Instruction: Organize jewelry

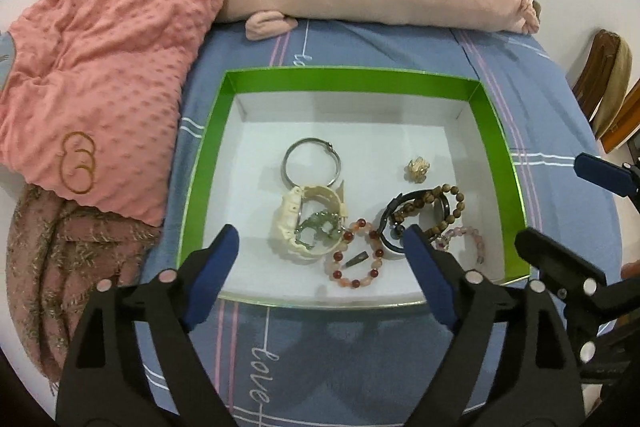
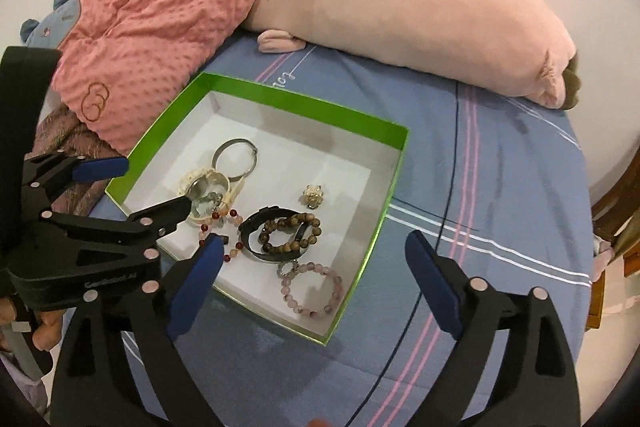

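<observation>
Here the right wrist view alone shows the pale pink bead bracelet point(image 2: 312, 289) whole at 6 o'clock in the green box point(image 2: 280, 99); the left view hides part of it. The left gripper point(image 1: 320, 259) hovers wide open and empty over the box's near edge, the red bead bracelet point(image 1: 356, 255) between its fingers. The right gripper point(image 2: 316, 267) hangs spread and empty, the pink bracelet between its fingers

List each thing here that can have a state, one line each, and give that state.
Left gripper: open, empty.
Right gripper: open, empty.
Green box: lidless, jewelry inside.
Silver bangle: clasp closed.
Wooden bead bracelet: draped over the black band.
</observation>
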`<state>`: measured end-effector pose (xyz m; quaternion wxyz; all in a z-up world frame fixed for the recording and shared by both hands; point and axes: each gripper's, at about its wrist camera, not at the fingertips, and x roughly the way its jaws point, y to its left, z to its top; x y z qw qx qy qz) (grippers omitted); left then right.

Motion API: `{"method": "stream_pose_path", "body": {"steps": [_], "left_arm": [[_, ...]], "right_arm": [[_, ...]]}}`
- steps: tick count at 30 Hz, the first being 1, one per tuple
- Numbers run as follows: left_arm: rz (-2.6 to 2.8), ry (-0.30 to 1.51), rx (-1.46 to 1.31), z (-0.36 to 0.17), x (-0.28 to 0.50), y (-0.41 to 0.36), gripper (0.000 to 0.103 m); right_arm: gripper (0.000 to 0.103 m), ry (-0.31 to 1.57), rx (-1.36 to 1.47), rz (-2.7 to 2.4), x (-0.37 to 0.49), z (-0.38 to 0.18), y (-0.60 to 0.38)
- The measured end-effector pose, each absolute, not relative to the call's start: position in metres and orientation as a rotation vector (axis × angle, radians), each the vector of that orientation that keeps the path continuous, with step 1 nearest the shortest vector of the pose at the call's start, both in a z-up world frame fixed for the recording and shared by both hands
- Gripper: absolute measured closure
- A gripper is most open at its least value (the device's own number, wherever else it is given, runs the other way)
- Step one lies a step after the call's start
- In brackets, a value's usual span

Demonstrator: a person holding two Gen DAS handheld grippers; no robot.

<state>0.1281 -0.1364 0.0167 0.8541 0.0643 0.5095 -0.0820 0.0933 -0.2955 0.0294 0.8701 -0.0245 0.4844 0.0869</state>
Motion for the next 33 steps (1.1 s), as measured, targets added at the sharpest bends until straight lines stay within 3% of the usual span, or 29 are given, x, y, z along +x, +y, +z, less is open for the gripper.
{"method": "stream_pose_path", "body": {"steps": [13,33], "left_arm": [[-0.157,1.079,0.104,0.021,0.126,-0.126,0.007],[-0.145,1.099,0.091,0.019,0.130,-0.123,0.004]], "right_arm": [[0.001,1.025,-0.045,0.154,0.089,0.034,-0.288],[0.001,1.026,-0.042,0.150,0.088,0.034,-0.286]]}}
